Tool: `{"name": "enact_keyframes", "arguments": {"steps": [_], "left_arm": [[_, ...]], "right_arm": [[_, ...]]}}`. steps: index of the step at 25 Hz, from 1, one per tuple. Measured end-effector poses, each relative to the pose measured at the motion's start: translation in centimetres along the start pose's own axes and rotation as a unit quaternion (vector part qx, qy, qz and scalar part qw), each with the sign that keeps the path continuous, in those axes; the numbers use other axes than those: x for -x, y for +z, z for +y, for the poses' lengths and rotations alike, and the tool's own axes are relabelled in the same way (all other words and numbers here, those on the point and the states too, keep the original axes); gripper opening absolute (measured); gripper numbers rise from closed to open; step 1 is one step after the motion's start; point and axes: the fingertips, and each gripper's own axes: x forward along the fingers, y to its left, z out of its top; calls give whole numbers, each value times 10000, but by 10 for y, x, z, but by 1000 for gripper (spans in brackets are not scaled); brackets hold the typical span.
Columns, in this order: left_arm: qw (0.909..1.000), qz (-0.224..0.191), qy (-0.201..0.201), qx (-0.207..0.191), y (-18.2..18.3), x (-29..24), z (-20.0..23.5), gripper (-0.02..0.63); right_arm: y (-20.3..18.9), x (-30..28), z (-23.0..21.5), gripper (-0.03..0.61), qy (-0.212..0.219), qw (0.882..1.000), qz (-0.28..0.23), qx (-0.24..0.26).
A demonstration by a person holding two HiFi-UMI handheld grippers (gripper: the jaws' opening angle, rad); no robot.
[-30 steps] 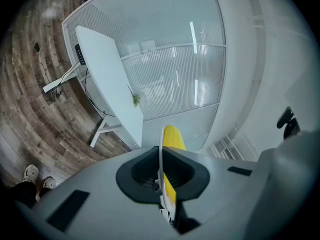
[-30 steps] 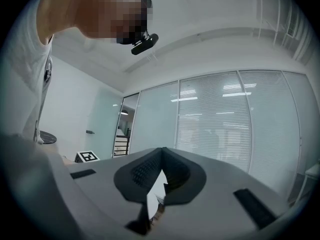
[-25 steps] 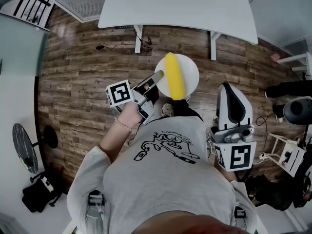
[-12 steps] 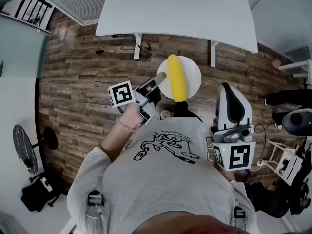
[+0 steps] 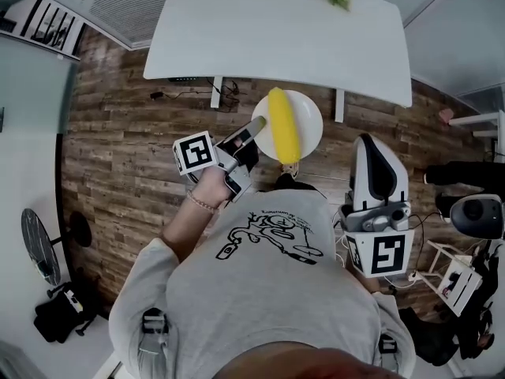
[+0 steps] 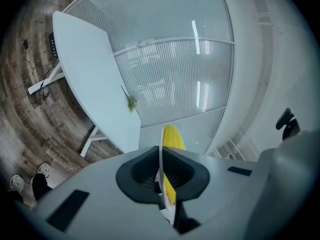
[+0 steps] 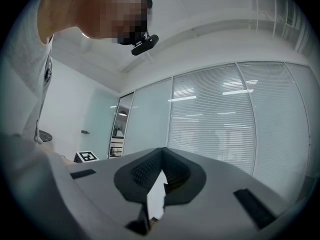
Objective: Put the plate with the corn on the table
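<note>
Closer to the table [image 5: 276,30] than a second before, we carried the plate [image 5: 308,110] in the air near its front edge (not yet over the top). The left gripper [image 5: 255,126] pinched the rim, and the right gripper [image 5: 371,144] was closed on nothing. We judged the plate had to stay level, or the corn [image 5: 282,125] might roll.

L claw [image 5: 256,124] grips plate [image 5: 308,119] w/ corn [image 5: 282,125]; table [image 5: 276,30] ahead
</note>
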Motion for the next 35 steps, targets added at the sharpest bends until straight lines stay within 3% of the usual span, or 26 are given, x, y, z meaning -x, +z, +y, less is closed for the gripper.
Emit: {"name": "enact_keyframes", "arguments": {"steps": [16,29,35], "left_arm": [[9993,-362,45,-3,53,-117,-7,28],[9993,-365,98,-49,71,-173,0,28],[9996,-296,40,-3,96,-189,3,28]], "right_arm": [[-17,-60,-113,6,215,9997,43,48],[-35,-87,-161,7,287,9995,82,-38],[-37,-118,-169,7,262,9996,78,-9]]}}
